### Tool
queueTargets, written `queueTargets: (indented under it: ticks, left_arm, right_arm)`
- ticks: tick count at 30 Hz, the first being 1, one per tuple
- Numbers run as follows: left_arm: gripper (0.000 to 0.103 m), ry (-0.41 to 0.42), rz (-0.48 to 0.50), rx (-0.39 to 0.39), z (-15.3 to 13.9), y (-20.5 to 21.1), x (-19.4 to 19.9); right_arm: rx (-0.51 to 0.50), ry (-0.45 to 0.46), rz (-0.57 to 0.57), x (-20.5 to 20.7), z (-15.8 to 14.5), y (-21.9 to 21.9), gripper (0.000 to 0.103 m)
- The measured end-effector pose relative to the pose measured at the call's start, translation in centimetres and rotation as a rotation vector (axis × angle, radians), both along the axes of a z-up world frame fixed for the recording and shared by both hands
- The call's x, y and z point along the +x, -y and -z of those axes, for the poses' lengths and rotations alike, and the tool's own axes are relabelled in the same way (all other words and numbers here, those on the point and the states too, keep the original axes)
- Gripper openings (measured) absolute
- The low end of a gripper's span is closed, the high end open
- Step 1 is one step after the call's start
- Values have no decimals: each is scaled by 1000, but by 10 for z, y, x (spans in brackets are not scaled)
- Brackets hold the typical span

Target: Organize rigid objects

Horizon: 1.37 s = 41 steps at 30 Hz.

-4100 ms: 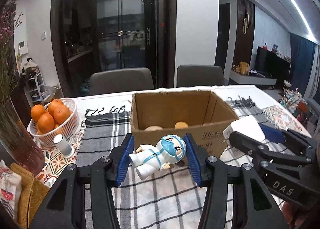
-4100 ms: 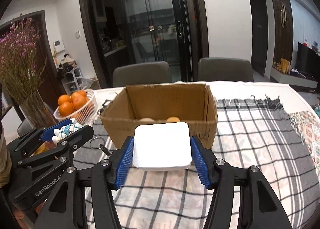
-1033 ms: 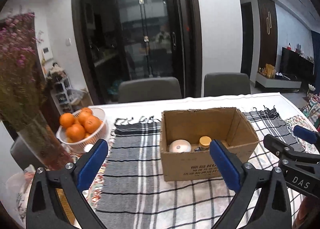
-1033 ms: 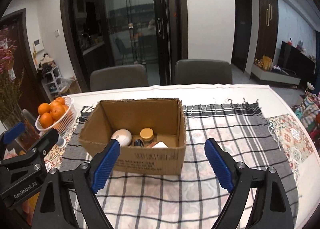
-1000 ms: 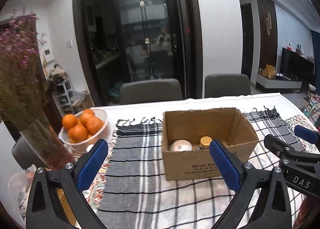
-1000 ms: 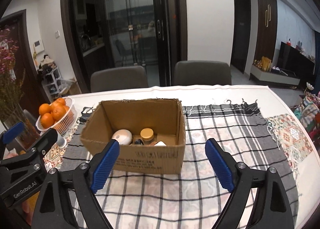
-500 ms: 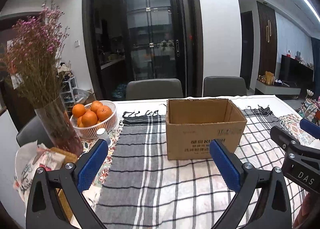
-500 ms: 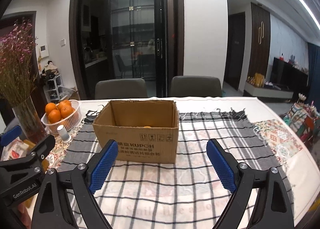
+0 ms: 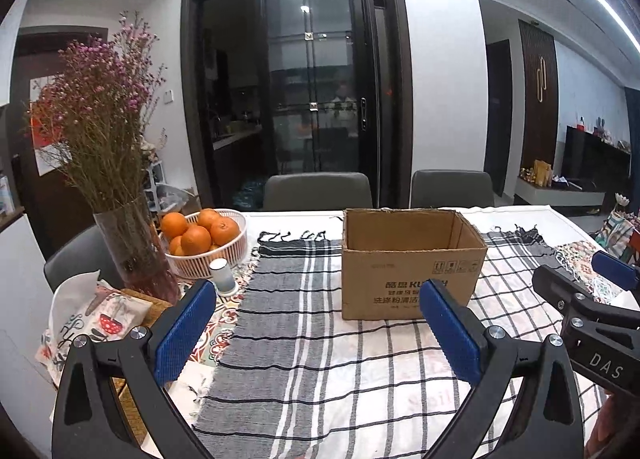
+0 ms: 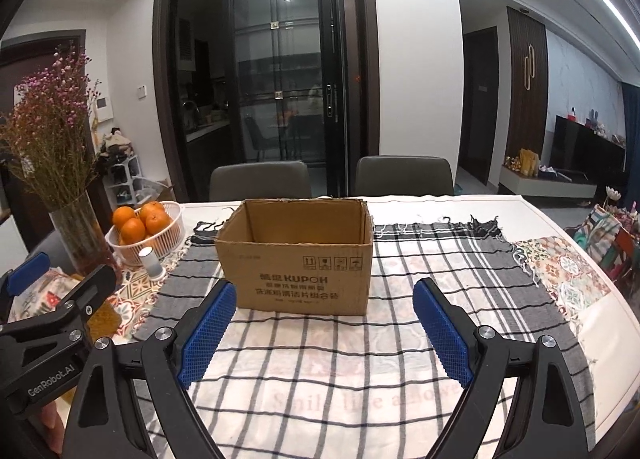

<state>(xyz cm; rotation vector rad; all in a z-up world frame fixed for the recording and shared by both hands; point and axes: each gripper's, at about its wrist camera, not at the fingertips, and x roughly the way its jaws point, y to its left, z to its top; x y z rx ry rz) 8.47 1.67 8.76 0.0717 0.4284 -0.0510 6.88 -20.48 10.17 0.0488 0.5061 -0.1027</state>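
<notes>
Table (image 10: 500,211): open carton (image 10: 296,255); basket (image 9: 224,255) holds oranges (image 9: 198,233).

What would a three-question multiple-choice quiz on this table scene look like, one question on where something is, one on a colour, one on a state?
1. Where does the basket of oranges stand, seen from the right wrist camera?
A. Left of the cardboard box
B. Inside the cardboard box
C. On a chair

2. What colour are the pads on the gripper fingers?
A. Red
B. Blue
C. Yellow

3. In what state is the right gripper?
A. Shut on a toy
B. Shut on the box
C. Open, with nothing between its fingers

Answers:
1 A: the basket sits left of the cardboard box, beside the vase of dried flowers.
2 B: both wrist views show blue textured pads.
3 C: the fingers stand wide apart over the checked cloth, short of the box.
</notes>
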Motion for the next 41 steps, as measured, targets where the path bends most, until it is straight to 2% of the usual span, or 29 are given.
queueTargets:
  ticks: [15,41]
  left_arm:
    - [103,51,-14,25,-2,0,-15]
    - [103,66,-8,17,-4,3,-21]
  right_arm:
    - [-18,26,13,-12,-1,0,91]
    - [-16,35,18,-17,-1,4,91]
